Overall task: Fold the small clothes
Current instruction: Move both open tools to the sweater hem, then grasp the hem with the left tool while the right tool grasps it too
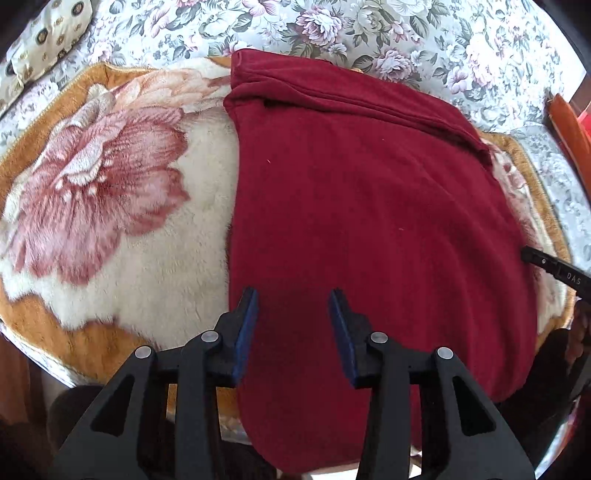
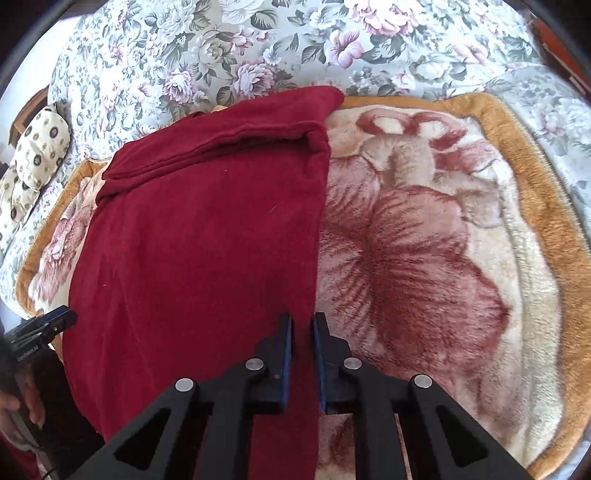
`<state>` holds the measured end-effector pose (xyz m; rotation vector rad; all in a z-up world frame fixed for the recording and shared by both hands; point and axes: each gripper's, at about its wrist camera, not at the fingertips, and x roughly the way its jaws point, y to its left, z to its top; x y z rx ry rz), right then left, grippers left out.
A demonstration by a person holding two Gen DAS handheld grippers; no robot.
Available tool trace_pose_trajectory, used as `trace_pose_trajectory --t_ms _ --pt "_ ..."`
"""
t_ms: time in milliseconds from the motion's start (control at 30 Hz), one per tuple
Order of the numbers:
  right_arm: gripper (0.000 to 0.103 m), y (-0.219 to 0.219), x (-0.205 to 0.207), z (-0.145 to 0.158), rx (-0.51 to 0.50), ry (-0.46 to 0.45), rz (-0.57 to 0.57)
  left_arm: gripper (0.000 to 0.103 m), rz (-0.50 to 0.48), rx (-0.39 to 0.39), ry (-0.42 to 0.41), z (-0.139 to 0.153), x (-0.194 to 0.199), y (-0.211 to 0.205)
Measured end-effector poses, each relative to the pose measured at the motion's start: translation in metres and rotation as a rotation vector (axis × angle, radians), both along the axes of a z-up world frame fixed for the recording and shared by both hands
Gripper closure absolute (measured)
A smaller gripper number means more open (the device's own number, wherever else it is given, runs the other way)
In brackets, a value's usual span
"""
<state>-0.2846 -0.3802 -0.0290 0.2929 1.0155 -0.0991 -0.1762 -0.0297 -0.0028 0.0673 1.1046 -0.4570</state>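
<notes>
A dark red garment [image 1: 369, 221] lies folded flat on a plush flowered blanket [image 1: 110, 192] spread over a bed with a floral sheet [image 1: 332, 33]. My left gripper [image 1: 293, 306] hovers over the garment's near left edge, fingers [image 1: 246, 317] partly apart with only cloth beneath them. My right gripper [image 2: 303, 332] sits at the garment's right edge, its fingers [image 2: 286, 343] drawn narrow with a strip of the red cloth between them; whether they pinch it I cannot tell. A patterned pillow [image 2: 33, 155] lies beyond.
</notes>
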Motion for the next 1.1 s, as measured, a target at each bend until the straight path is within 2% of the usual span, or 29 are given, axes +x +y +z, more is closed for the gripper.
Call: trace_pose_trajectory --t_ms 33,133,200,300,367,467,567,667,800,867,967,1000,1100 --pt "0.090 -0.001 -0.006 0.003 0.018 -0.002 -0.002 0.064 -0.001 -0.006 0.002 0.002 -0.002 0.003" --pt "0.066 0.002 -0.035 0.008 0.052 0.004 0.005 0.064 0.013 -0.029 0.002 0.008 -0.011 0.014" --pt "0.065 0.006 -0.056 0.006 0.071 0.020 0.010 0.064 0.023 -0.061 0.028 0.007 -0.017 0.022" --pt "0.065 0.011 -0.075 -0.004 0.109 0.072 0.005 0.053 0.017 -0.069 0.059 0.002 -0.029 0.027" --pt "0.065 0.013 -0.086 -0.011 0.144 0.090 0.001 0.053 0.029 -0.056 0.058 -0.001 -0.036 0.031" --pt "0.065 0.020 -0.095 -0.018 0.132 0.111 0.014 0.053 0.046 -0.080 0.092 -0.010 -0.042 0.037" --pt "0.065 0.022 -0.099 -0.025 0.166 0.119 0.017 0.052 0.056 -0.092 0.095 -0.016 -0.047 0.039" --pt "0.064 0.024 -0.099 -0.031 0.167 0.124 0.023 0.044 0.054 -0.105 0.108 -0.019 -0.048 0.039" --pt "0.063 0.027 -0.099 -0.031 0.157 0.129 0.039 0.044 0.042 -0.091 0.124 -0.024 -0.049 0.041" --pt "0.063 0.026 -0.098 -0.032 0.163 0.134 0.038 0.044 0.045 -0.117 0.150 -0.027 -0.050 0.045" --pt "0.062 0.028 -0.099 -0.034 0.171 0.141 0.036 0.035 0.048 -0.149 0.182 -0.033 -0.052 0.047" --pt "0.062 0.029 -0.099 -0.035 0.172 0.142 0.037 0.030 0.043 -0.155 0.186 -0.035 -0.053 0.045" --pt "0.060 0.030 -0.099 -0.038 0.177 0.143 0.034 0.028 0.026 -0.143 0.217 -0.045 -0.055 0.036"
